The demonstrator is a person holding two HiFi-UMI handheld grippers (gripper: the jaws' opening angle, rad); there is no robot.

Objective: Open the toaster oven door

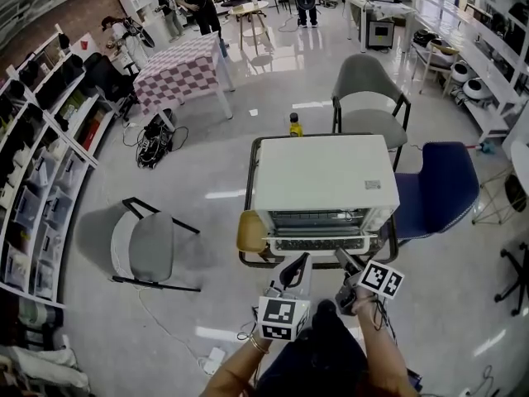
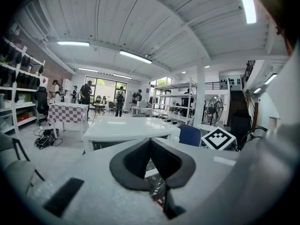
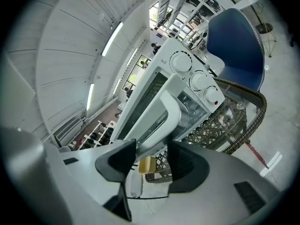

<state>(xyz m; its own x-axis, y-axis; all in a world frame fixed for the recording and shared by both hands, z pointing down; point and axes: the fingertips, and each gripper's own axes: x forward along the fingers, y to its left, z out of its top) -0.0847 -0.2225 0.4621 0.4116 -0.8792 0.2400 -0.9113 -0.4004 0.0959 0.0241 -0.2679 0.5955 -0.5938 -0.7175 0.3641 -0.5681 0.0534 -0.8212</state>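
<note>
The white toaster oven (image 1: 321, 180) stands on a wicker-sided table (image 1: 248, 259) just ahead of me. Its glass door (image 3: 143, 100) looks tilted a little outward, and its thick white handle (image 3: 161, 111) runs along the top edge. My right gripper (image 1: 341, 256) is at the door's front right. It is open, and the handle's end reaches into the gap between the jaws (image 3: 151, 149). My left gripper (image 1: 303, 259) hovers at the door's middle, shut and empty, with its tips touching (image 2: 150, 142). Three knobs (image 3: 199, 81) sit beside the door.
A yellow block (image 1: 251, 231) lies on the table's left edge. A blue chair (image 1: 436, 190) stands to the right and grey chairs (image 1: 367, 98) behind and at the left (image 1: 153, 246). A yellow bottle (image 1: 294, 125) is on the floor behind. A checkered table (image 1: 182, 69), shelves and people are farther back.
</note>
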